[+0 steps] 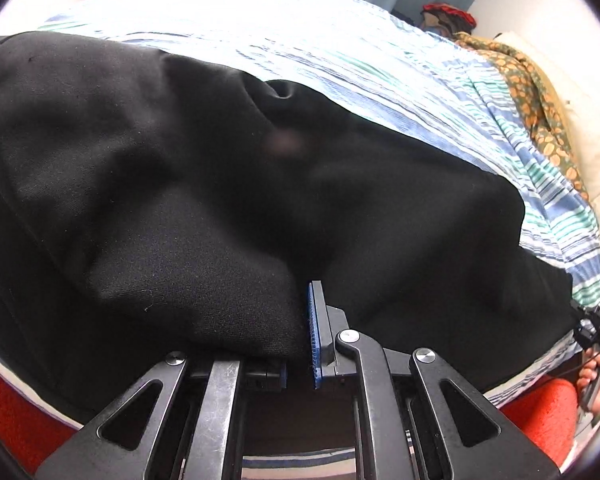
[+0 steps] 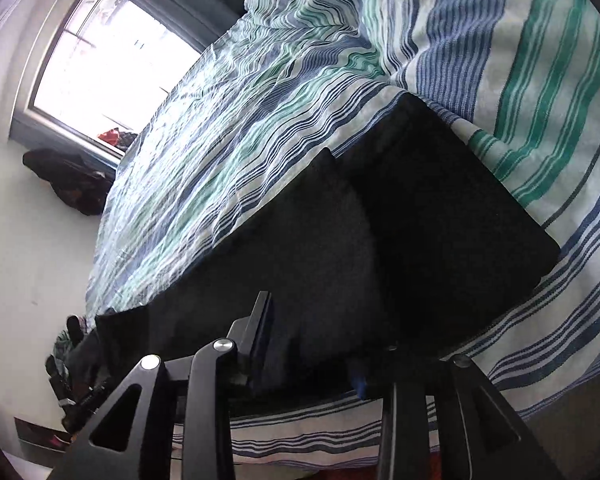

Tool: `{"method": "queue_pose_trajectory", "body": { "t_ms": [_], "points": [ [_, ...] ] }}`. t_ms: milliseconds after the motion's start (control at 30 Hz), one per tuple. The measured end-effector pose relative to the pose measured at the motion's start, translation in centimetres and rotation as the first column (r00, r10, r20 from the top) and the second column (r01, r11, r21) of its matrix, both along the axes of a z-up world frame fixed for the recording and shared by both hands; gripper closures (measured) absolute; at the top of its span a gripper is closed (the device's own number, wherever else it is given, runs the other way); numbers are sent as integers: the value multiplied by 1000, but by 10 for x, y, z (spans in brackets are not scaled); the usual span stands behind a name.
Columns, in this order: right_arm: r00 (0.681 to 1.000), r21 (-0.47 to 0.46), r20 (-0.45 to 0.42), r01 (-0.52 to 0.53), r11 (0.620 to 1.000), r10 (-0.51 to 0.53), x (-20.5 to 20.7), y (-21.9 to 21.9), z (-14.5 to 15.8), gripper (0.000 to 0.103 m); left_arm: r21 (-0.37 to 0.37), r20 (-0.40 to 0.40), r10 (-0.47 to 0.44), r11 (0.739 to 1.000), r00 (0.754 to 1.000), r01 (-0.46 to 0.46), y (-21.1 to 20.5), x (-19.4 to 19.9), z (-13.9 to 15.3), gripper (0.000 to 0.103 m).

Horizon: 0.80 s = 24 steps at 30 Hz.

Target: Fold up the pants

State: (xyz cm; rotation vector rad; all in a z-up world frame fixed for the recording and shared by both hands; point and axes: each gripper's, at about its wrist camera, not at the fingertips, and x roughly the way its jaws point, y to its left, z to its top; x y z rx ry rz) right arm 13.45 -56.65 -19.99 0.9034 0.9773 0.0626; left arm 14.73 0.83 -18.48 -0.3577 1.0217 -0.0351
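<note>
Black pants (image 1: 204, 184) lie spread on a bed with a blue, green and white striped sheet (image 1: 380, 64). My left gripper (image 1: 300, 336) is shut on a bunched fold of the pants at their near edge; the cloth covers its left finger, and the blue pad of the right finger (image 1: 315, 332) shows. In the right wrist view the pants (image 2: 420, 232) lie folded on the striped sheet (image 2: 540, 80). My right gripper (image 2: 312, 344) is shut on the pants' near edge, which drapes between and over its fingers.
A patterned orange cloth (image 1: 536, 96) and a cream pillow (image 1: 588, 136) lie at the bed's far right. A window (image 2: 112, 56) and dark clothes (image 2: 72, 184) on the wall show left of the bed. The other handset and a hand (image 1: 596, 356) appear at the right edge.
</note>
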Motion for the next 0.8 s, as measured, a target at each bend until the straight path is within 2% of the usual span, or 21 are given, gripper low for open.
{"method": "queue_pose_trajectory", "body": {
  "t_ms": [67, 100, 133, 200, 300, 333, 433, 567, 700, 800],
  "points": [
    [999, 51, 5, 44, 998, -44, -3, -10, -1, 70, -1, 5, -8, 1000, 1000, 8, -4, -2, 3, 95],
    [999, 19, 1, 38, 999, -39, -2, -13, 4, 84, 0, 8, -12, 1000, 1000, 12, -6, -3, 5, 95],
    [1000, -62, -11, 12, 998, -13, 0, -12, 12, 97, -7, 9, -19, 1000, 1000, 19, -10, -3, 6, 95],
    [999, -224, -16, -34, 974, 31, 5, -9, 31, 97, -15, 16, -43, 999, 999, 43, -21, -3, 8, 93],
    [999, -434, -13, -46, 900, 45, 7, -11, 51, 97, 8, 14, -105, 994, 994, 105, -45, -5, 7, 92],
    [999, -468, -37, -53, 882, 40, 8, -13, 49, 97, 16, 5, -121, 993, 993, 120, -53, -3, 5, 92],
    [991, -447, -132, -64, 892, 5, 11, -27, 26, 97, 36, -10, -145, 989, 989, 145, -64, -5, -1, 92],
    [991, -437, -133, -45, 898, -15, 10, -27, 22, 96, 16, -13, -152, 988, 988, 152, -69, 7, 3, 92],
    [995, -364, -99, -7, 931, -32, 0, -33, 26, 74, -5, -22, -152, 988, 988, 152, -63, 11, 6, 90],
    [995, -293, -72, 38, 955, -62, -10, -41, 28, 71, -53, -9, -147, 988, 989, 146, -44, 3, 10, 90]
  ]
}}
